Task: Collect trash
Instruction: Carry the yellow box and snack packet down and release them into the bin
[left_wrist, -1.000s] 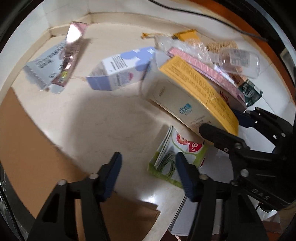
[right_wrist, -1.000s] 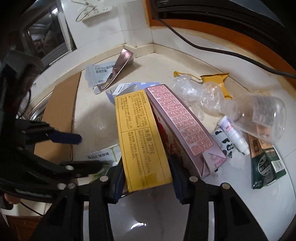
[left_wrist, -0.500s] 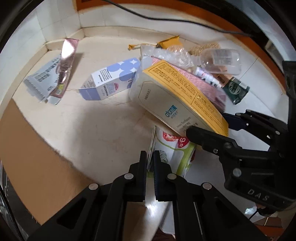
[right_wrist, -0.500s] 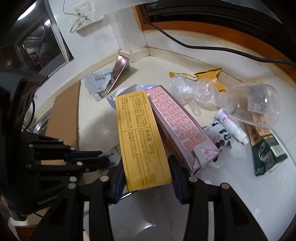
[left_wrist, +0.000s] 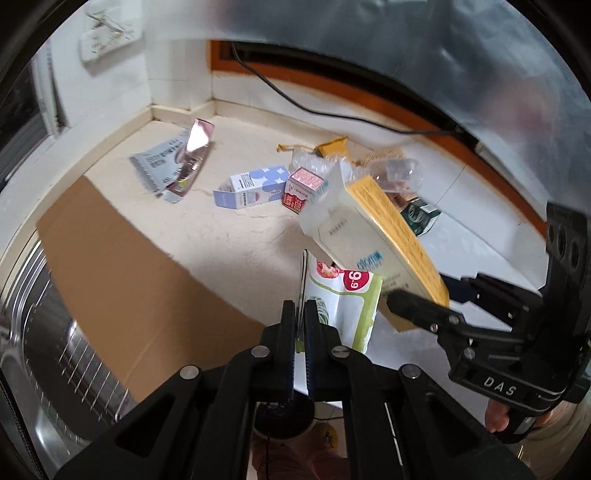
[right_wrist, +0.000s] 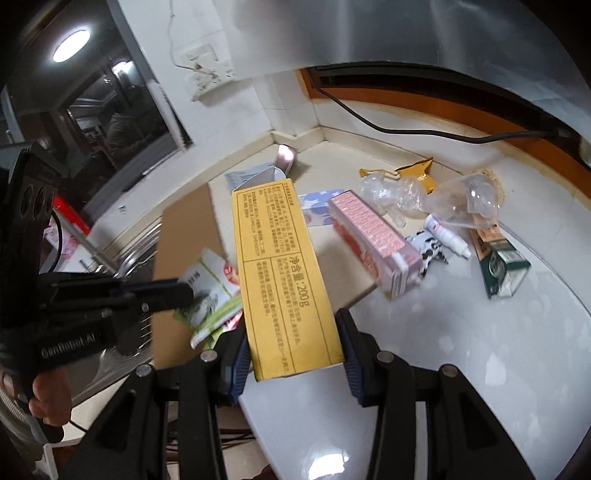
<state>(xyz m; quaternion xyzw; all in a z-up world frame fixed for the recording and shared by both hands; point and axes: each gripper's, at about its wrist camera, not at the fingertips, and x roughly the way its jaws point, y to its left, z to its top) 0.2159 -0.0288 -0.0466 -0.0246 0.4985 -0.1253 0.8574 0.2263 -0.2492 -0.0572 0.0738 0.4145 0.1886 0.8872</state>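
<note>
The green-and-white printed foil packet (left_wrist: 341, 299) hangs pinched by its edge in the left tool (left_wrist: 301, 314), whose jaws are pressed together on it; a second ago that tool stood spread above the packet, which lay flat on the desk (left_wrist: 236, 240). Beside it the tall yellow-and-cream cardboard carton (right_wrist: 284, 280) is clamped between the pads of the right tool (right_wrist: 293, 349), as it was a second ago, but now its far end is off the desk and it tilts in the air over the other trash. Both held pieces sit higher above the surface than before, and more of the wall corner and socket shows in both views.

Left behind on the desk are the pink-topped carton (right_wrist: 369, 232), which no longer leans on the yellow one, the blue-and-white small box (left_wrist: 255, 186), a silver-grey sachet with a shiny pink wrapper (left_wrist: 173, 162), a crumpled clear plastic bottle (right_wrist: 465, 203), a yellow snack wrapper (right_wrist: 413, 171) and a dark green pack (right_wrist: 504, 267). A brown cardboard sheet (left_wrist: 122, 273) lies at the desk's left, next to a steel sink (left_wrist: 40, 350).
</note>
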